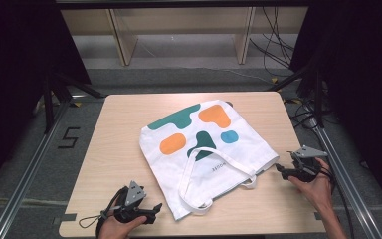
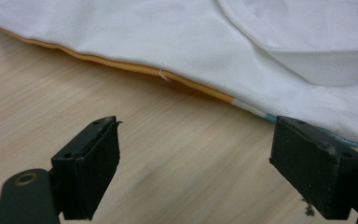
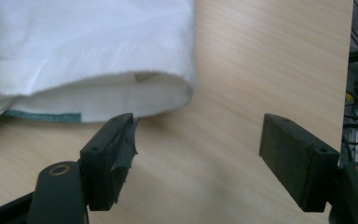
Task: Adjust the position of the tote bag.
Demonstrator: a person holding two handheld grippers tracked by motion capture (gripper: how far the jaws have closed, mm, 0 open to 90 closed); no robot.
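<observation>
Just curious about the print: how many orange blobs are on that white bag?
2. One orange blob lies near the far top edge of the tote bag; the other sits lower left, nearer the middle. The underside may hide more.

Floor (image 1: 40, 149), 9 o'clock of the table (image 1: 124, 164): a black "5" (image 1: 68, 138), taped or painted, readable in high view. Tote bag (image 1: 204, 149): small grey print (image 1: 220, 167) on the white front, just at 5 o'clock of the dark green blob, between the handle straps; it sits turned away from the camera and is too small to read for sure. Coloured blobs on the bag carry no letters. Both gripper views: no text on bag fabric, hems or jaws.
</observation>
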